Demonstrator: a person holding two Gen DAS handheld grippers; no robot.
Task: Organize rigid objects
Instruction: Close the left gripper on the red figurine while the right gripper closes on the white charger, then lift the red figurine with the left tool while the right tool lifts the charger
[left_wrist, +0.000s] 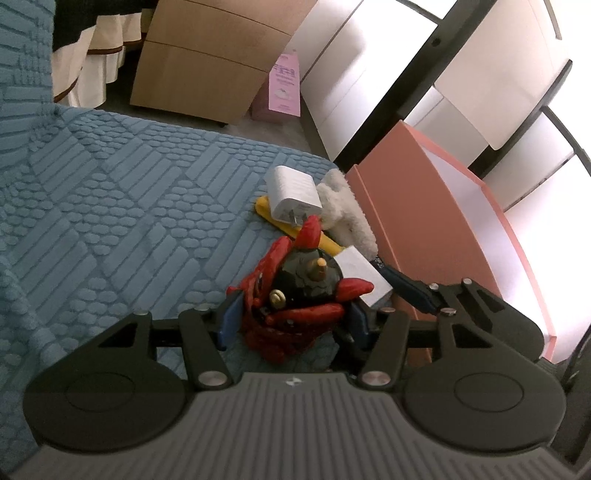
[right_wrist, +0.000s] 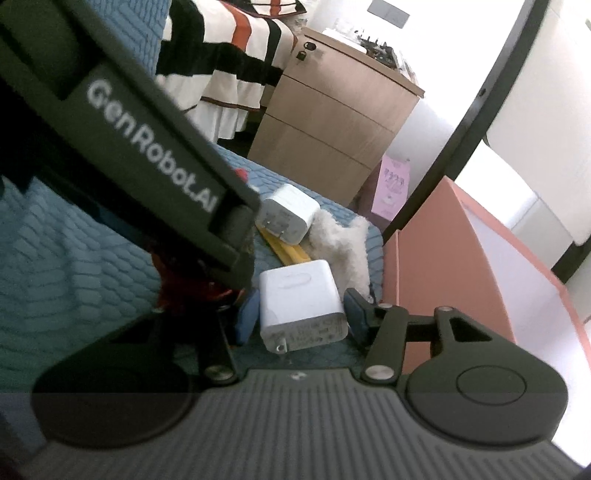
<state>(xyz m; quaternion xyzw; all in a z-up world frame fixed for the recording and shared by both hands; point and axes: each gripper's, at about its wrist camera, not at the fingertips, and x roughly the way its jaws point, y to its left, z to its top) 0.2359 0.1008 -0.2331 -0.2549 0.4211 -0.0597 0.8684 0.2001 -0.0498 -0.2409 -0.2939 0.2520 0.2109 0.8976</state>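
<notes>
My left gripper (left_wrist: 293, 319) has its blue pads on both sides of a red and black horned figurine (left_wrist: 299, 291) that rests on the blue quilted cover (left_wrist: 110, 192). My right gripper (right_wrist: 301, 314) has its pads on both sides of a white charger (right_wrist: 299, 306) lying on the cover; that charger shows in the left wrist view (left_wrist: 364, 275) too. Beyond lie a second white charger (left_wrist: 293, 192) (right_wrist: 290, 212), a yellow flat piece (left_wrist: 295, 227) (right_wrist: 286, 251) and a white fluffy toy (left_wrist: 345, 210) (right_wrist: 343, 243). The left gripper body (right_wrist: 147, 147) hides most of the figurine in the right wrist view.
A salmon-pink open box (left_wrist: 443, 221) (right_wrist: 461, 266) stands just right of the objects. A wooden drawer cabinet (left_wrist: 210, 62) (right_wrist: 332, 125), a pink paper bag (left_wrist: 282, 85) and striped bedding (right_wrist: 229, 55) stand beyond the cover's edge.
</notes>
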